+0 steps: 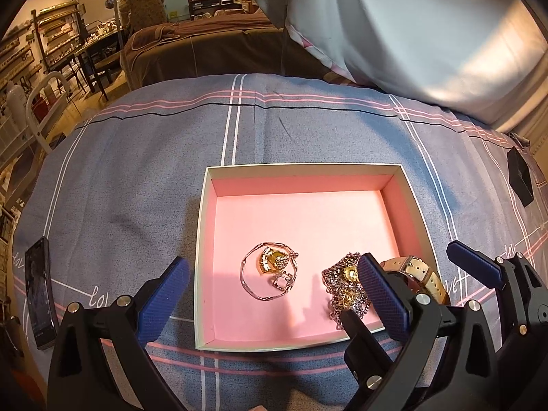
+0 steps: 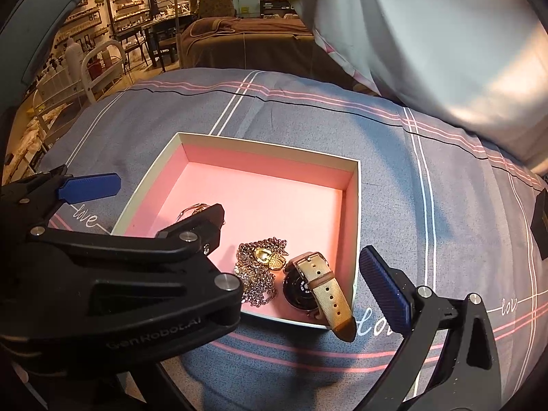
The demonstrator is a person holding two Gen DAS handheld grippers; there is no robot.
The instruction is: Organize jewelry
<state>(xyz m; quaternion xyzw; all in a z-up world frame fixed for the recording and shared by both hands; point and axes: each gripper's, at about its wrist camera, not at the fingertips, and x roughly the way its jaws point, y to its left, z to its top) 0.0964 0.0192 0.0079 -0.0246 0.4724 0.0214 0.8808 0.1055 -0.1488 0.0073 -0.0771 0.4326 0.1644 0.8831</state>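
A shallow box with a pink inside point(image 1: 301, 212) point(image 2: 274, 191) lies on the grey plaid bed cover. In it lie a thin bangle with gold charms point(image 1: 270, 274), a heap of chain necklaces with gold pendants point(image 1: 342, 287) point(image 2: 260, 274), and a watch with a beige strap point(image 2: 318, 284) point(image 1: 418, 274) in the near right corner, its strap end over the rim. My left gripper point(image 1: 270, 304) is open and empty above the box's near edge. My right gripper point(image 2: 294, 294) is open and empty, just right of the left one; its blue fingers point(image 1: 476, 267) show in the left wrist view.
A black phone point(image 1: 39, 294) lies on the cover at the left. A small black box point(image 1: 520, 178) point(image 2: 541, 226) sits at the right edge. A large pale pillow point(image 1: 428, 34) rises behind. Beyond the bed are another bed, shelves and a person.
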